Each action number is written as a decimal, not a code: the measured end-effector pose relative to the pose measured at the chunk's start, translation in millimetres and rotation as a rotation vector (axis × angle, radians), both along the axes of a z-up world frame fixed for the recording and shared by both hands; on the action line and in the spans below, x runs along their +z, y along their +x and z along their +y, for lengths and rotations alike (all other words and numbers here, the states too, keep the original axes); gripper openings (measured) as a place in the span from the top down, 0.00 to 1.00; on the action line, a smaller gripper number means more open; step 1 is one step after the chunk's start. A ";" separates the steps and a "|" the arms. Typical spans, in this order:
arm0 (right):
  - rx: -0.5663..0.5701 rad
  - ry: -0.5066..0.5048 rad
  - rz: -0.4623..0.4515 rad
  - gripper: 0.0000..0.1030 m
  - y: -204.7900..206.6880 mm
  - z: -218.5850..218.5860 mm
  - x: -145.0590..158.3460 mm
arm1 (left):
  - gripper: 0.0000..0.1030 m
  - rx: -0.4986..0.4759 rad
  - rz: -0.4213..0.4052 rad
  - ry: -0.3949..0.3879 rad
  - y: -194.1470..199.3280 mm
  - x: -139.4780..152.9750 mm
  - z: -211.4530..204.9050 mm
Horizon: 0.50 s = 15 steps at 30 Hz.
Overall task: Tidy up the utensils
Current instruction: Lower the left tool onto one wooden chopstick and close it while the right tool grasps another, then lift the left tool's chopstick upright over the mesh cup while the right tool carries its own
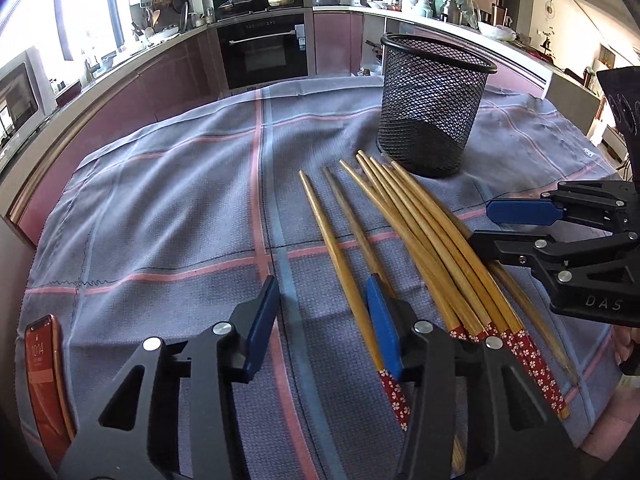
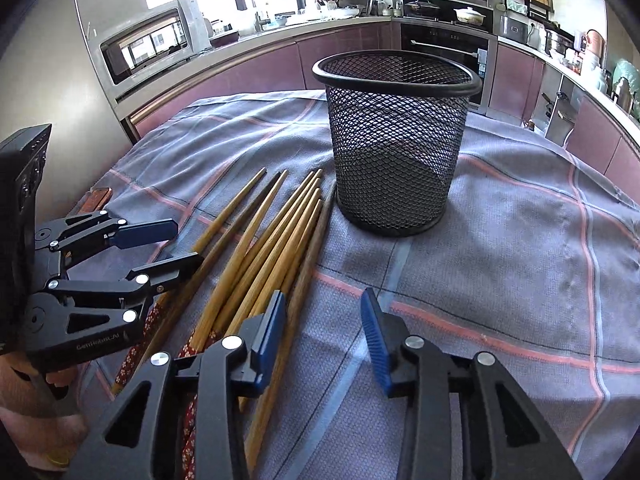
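Several wooden chopsticks (image 1: 416, 236) with red flowered ends lie side by side on the checked cloth, tips toward a black mesh cup (image 1: 434, 104). The cup stands upright and looks empty. My left gripper (image 1: 324, 292) is open, low over the cloth, just left of the chopsticks' handle ends. My right gripper (image 1: 480, 220) is open and empty, coming in from the right over the bundle. In the right wrist view the chopsticks (image 2: 276, 248) lie left of my right gripper (image 2: 324, 312), the cup (image 2: 396, 140) stands ahead, and the left gripper (image 2: 184, 244) is open at the left.
A grey-blue cloth (image 1: 180, 200) with pink stripes covers the table. A red phone (image 1: 44, 372) lies at the cloth's near left edge. Kitchen counters, an oven (image 1: 264, 52) and a microwave (image 2: 152, 44) stand behind the table.
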State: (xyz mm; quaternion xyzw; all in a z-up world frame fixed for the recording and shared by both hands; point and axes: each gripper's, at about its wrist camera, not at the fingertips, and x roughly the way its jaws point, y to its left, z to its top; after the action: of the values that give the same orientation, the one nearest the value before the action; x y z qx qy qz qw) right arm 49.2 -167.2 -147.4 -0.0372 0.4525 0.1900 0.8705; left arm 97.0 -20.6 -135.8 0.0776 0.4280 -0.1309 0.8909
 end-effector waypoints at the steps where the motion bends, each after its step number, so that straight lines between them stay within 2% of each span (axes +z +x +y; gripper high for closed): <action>1: 0.001 -0.016 -0.003 0.67 1.1 2.6 -0.2 | 0.57 0.002 0.004 -0.002 1.9 0.2 -0.6; 4: 0.004 -0.053 -0.017 0.69 4.2 9.6 -0.4 | 0.57 0.006 0.012 -0.008 5.0 -0.6 -2.0; 7: 0.008 -0.047 -0.017 0.77 5.6 10.4 -0.8 | 0.61 0.013 0.019 -0.017 8.5 -0.2 -3.4; 9: 0.014 -0.016 -0.003 0.93 5.6 7.6 -0.7 | 0.70 0.013 0.022 -0.025 9.1 0.4 -4.2; 11: 0.006 0.001 -0.003 0.94 5.1 5.0 -1.0 | 0.78 0.020 0.028 -0.036 10.1 1.2 -4.4; 12: 0.002 0.015 -0.001 0.94 4.3 4.2 -1.3 | 0.87 0.024 0.033 -0.049 10.6 1.5 -3.9; 15: -0.002 0.047 -0.010 0.95 0.0 -2.1 2.4 | 0.92 0.041 0.040 -0.079 11.8 3.1 -1.9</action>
State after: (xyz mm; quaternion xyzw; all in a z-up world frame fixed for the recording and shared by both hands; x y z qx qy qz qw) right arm 49.1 -169.3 -144.9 -0.0171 0.4437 0.1998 0.8735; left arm 108.8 -22.5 -132.6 0.0309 0.4418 -0.1311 0.8869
